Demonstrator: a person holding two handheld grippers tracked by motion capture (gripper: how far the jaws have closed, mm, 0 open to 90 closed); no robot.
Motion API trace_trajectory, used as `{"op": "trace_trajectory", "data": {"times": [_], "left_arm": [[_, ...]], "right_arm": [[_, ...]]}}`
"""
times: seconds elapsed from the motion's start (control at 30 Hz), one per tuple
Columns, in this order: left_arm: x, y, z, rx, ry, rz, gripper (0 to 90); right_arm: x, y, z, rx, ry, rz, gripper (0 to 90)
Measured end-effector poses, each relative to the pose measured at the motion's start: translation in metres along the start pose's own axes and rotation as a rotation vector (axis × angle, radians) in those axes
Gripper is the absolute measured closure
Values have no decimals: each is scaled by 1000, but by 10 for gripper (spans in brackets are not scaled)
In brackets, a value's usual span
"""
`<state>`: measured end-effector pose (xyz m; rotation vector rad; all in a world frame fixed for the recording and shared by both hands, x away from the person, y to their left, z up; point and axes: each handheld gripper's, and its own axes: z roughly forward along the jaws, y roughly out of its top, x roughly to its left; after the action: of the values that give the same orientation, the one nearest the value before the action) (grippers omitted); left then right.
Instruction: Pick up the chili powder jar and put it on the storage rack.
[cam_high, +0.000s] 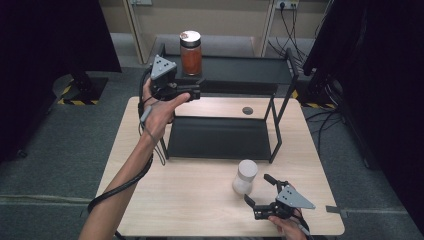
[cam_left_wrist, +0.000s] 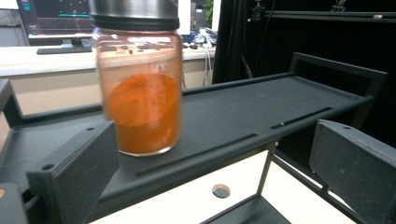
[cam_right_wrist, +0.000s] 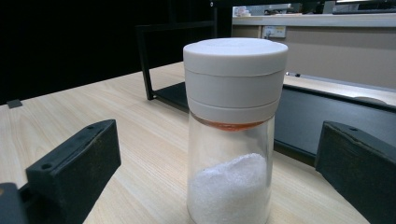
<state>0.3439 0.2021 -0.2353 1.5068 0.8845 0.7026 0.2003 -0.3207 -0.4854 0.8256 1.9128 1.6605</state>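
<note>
Nearest to us, at the front edge of the wooden table (cam_high: 150, 200) toward its right corner, we see the right gripper (cam_high: 259, 190) held low in a hand (cam_high: 286, 226), its jaws spread wide and empty. Just beyond those jaws stands a clear shaker (cam_high: 244, 177) with a white cap, upright on the bare wood, holding white grains in its lower part; in the right gripper view the shaker (cam_right_wrist: 232, 135) sits between the two jaws without touching either. Behind it, across the middle of the table, we find a black two-level rack (cam_high: 272, 130): its lower tray lies flat on the tabletop and its upper shelf runs along the far edge. A small dark round mark (cam_high: 247, 110) shows on the wood between the two levels. At the left end of the upper shelf, we see the left gripper (cam_high: 196, 89) raised in the left hand (cam_high: 160, 115), its jaws also wide apart and holding nothing. Just past it, a glass jar (cam_high: 191, 52) of orange powder with a dark lid stands upright on the shelf's left end; in the left gripper view the jar (cam_left_wrist: 140, 93) stands ahead of the jaws, nearer the left one, apart from both.
</note>
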Motion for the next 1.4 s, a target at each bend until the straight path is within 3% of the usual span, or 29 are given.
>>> {"op": "trace_trajectory", "data": {"times": [0.43,1.4], "left_arm": [[-7,-24,-17,-4,-61,19,8],[-10,-88,-44,11,-142,-1,10]], "right_arm": [[0,0,0,-1,-1,0,4],[1,1,0,1,1,-6,4]]}}
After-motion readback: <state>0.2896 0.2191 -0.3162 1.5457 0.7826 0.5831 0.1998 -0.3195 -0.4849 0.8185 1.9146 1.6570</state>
